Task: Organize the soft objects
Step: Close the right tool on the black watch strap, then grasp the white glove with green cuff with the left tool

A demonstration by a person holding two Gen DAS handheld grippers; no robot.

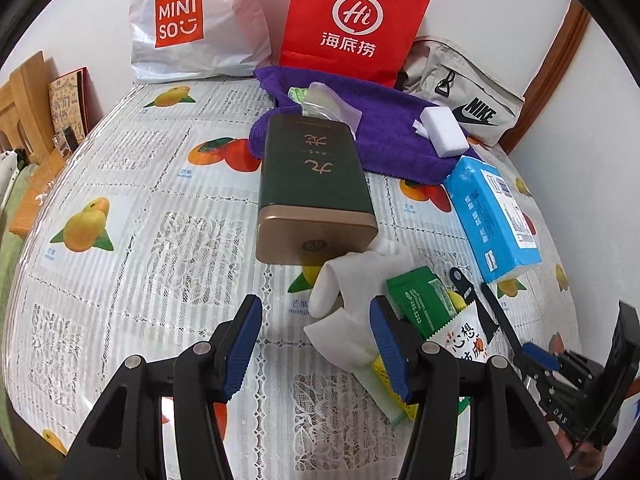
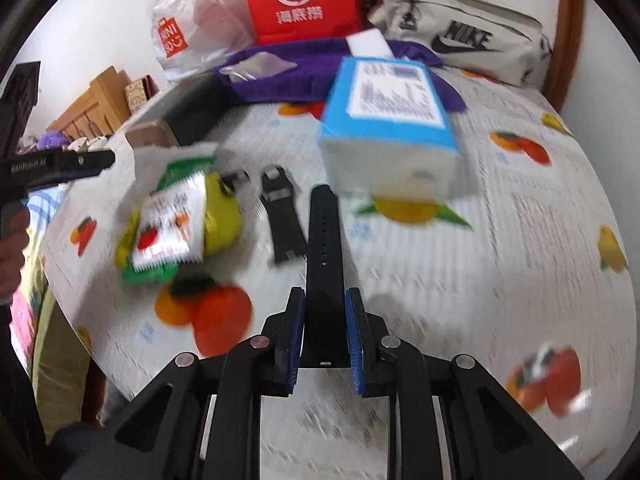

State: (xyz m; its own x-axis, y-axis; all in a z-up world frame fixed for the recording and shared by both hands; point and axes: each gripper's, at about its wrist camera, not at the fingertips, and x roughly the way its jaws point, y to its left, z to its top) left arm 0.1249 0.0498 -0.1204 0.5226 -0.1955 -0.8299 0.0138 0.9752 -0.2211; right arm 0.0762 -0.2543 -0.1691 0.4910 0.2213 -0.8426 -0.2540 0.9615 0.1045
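My right gripper (image 2: pixel 325 332) is shut on one end of a long black watch strap (image 2: pixel 324 240), which points away from me just above the fruit-print tablecloth (image 2: pixel 520 208). The view is blurred by motion. A shorter strap piece (image 2: pixel 280 208) lies to its left. In the left wrist view the right gripper (image 1: pixel 536 356) and the strap (image 1: pixel 494 312) sit at the lower right. My left gripper (image 1: pixel 318 348) stands open over the cloth. A crumpled white tissue (image 1: pixel 352 280) lies against its right finger (image 1: pixel 388 348). Green and white sachets (image 1: pixel 424 304) on a yellow cloth lie beside it.
A dark green tin (image 1: pixel 312 184) lies in the middle. A blue tissue pack (image 1: pixel 492 216) is at the right. Behind are a purple towel (image 1: pixel 384 136) bearing a white sponge (image 1: pixel 444 132), a Miniso bag (image 1: pixel 192 28), a red paper bag (image 1: pixel 352 20) and a Nike pouch (image 1: pixel 464 92).
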